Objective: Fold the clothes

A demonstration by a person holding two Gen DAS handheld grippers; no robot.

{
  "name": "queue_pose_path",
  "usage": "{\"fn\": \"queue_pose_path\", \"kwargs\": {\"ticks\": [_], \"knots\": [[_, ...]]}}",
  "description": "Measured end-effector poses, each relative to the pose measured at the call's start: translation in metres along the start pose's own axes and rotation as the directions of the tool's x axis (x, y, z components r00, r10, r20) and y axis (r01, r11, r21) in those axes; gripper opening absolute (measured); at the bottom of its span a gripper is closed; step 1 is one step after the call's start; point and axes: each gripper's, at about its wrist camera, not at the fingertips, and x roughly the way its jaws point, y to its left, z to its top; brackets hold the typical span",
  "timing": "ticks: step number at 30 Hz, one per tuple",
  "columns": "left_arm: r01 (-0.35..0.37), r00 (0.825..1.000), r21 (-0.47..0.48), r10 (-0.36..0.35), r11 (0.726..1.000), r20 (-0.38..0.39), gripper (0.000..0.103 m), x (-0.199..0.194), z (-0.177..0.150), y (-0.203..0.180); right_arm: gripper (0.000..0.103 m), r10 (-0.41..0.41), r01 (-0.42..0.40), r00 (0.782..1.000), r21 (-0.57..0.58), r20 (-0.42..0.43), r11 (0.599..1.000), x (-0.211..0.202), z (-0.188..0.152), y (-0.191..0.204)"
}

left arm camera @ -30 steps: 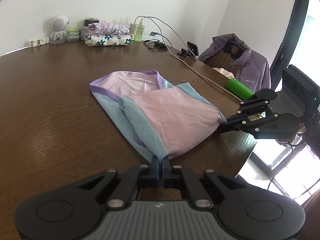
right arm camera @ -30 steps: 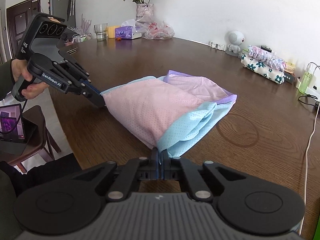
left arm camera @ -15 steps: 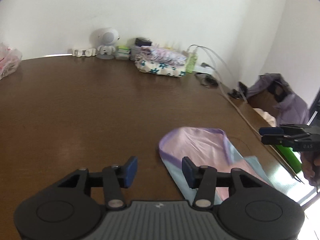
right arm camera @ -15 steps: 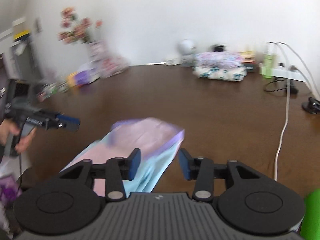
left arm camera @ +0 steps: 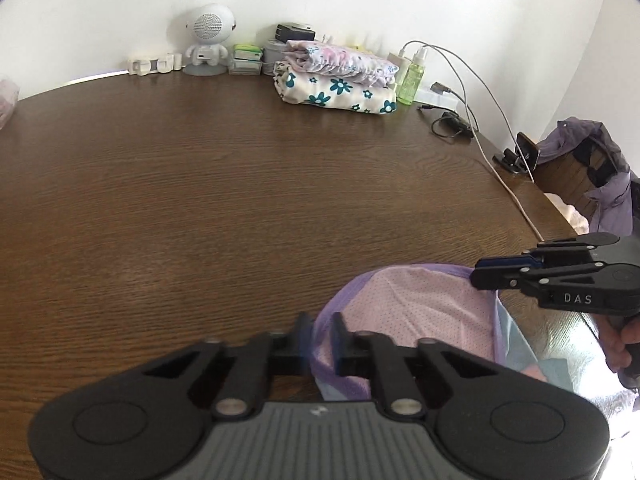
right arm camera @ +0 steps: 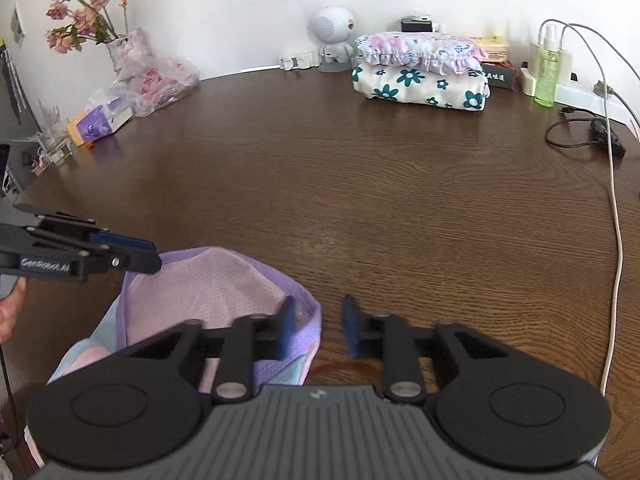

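A pink top (left arm camera: 420, 304) with a purple edge and light blue parts lies on the brown tabletop (left arm camera: 240, 200). It is at the near side, right under both tools and partly under the cameras. The left tool (left arm camera: 322, 320) has just been closing. Its two fingers are pinched on the purple edge at the left side of the top, with only the cloth between them. The right tool (right arm camera: 318, 308) has just been closing too, but its fingers are not together. A gap shows between them. The purple edge at the right side of the top sits in that gap, close to the left finger, and bare wood shows beside the other finger. So it is not pinching the cloth. From each camera you can see the other tool from the side, over the far corner of the top. A bit of a hand shows behind it. At the back of the tabletop, by the white wall, sits a pile of folded clothes (left arm camera: 336, 80) with blue flowers. A small white robot toy (left arm camera: 208, 36) stands to its left, and a green bottle (left arm camera: 414, 76) stands to its right. A white cable (right arm camera: 616, 220) runs along the right side. Pink flowers (right arm camera: 80, 12) stand in a vase at the far left.
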Motion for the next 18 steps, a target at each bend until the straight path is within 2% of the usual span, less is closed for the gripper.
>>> {"fn": "queue_pose_path", "kwargs": {"ticks": [1, 6, 11, 15, 18], "knots": [[0.003, 1.000, 0.004, -0.003, 1.000, 0.000, 0.004, -0.001, -0.002, 0.000, 0.004, 0.006, -0.006, 1.000, -0.006, -0.003, 1.000, -0.002, -0.002, 0.001], [0.009, 0.999, 0.009, -0.009, 1.000, 0.045, 0.001, -0.012, -0.002, -0.006, 0.002, 0.020, -0.019, 0.999, -0.027, 0.025, 0.999, -0.012, -0.007, 0.003], [-0.018, 0.991, 0.084, 0.007, 0.996, 0.132, 0.001, -0.041, -0.004, -0.027, 0.002, 0.073, -0.065, 0.989, -0.068, 0.128, 0.996, -0.044, -0.010, 0.007], [-0.076, 0.975, 0.136, 0.045, 0.988, 0.219, 0.001, -0.068, -0.030, -0.046, 0.002, 0.129, -0.105, 0.969, -0.121, 0.212, 0.987, -0.076, -0.021, 0.012], [-0.134, 0.958, 0.107, 0.101, 0.985, 0.269, 0.001, -0.086, -0.059, -0.055, 0.002, 0.173, -0.124, 0.950, -0.194, 0.262, 0.973, -0.101, -0.044, 0.020]]}}
